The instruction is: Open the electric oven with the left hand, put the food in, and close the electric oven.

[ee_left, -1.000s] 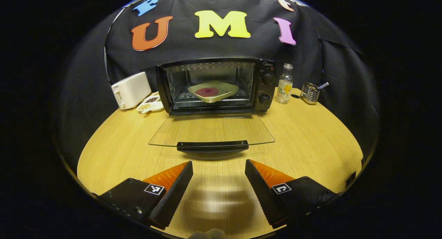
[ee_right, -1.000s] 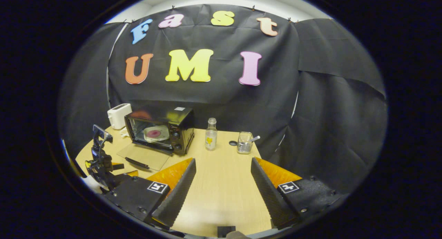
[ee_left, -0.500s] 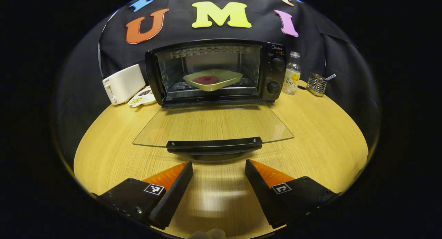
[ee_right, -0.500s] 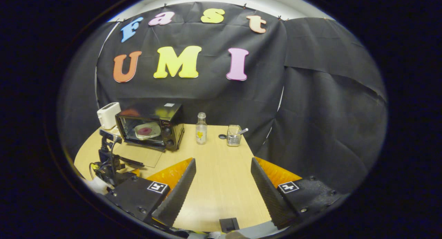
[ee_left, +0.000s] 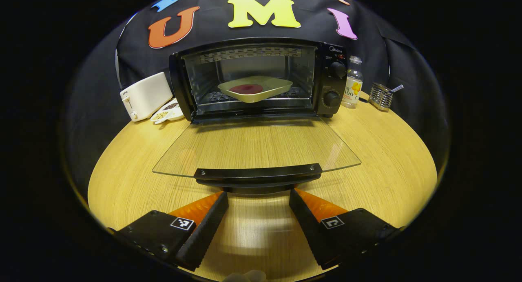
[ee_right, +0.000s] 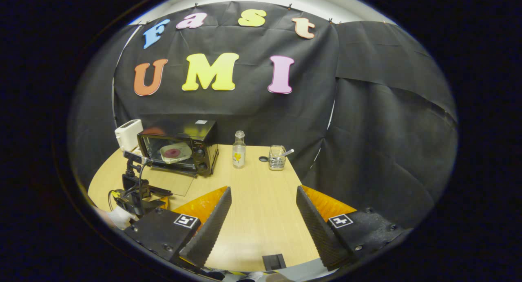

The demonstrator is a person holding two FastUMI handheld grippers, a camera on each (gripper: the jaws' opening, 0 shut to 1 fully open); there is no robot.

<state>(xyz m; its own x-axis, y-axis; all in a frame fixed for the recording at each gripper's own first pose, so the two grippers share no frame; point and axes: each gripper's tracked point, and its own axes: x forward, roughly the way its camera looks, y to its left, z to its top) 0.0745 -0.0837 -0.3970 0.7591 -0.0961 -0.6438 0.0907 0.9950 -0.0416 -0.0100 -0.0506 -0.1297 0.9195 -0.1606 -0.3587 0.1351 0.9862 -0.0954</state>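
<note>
The black electric oven [ee_left: 326, 82] stands at the back of the round wooden table [ee_left: 387, 168], its glass door [ee_left: 257, 147] folded down flat. Inside, on the rack, rests a pale square plate [ee_left: 255, 88] with a dark red food patch [ee_left: 246, 88]. The door's black handle [ee_left: 257, 174] lies just beyond my left gripper [ee_left: 258, 198], which is open with nothing between its fingers. In the right gripper view the oven [ee_right: 191, 145] is far off to the left, the left gripper [ee_right: 136, 192] stands before its door, and my right gripper [ee_right: 263, 192] is open over bare table.
A white toaster [ee_left: 144, 96] and a small dish of grains [ee_left: 167, 114] sit left of the oven. To its right are a clear bottle [ee_left: 352, 82] and a wire cutlery holder [ee_left: 382, 96]. Black cloth walls the booth behind.
My left gripper has moved forward and lower toward the oven, so the door handle now lies right at its fingertips. The right gripper has drifted only slightly.
</note>
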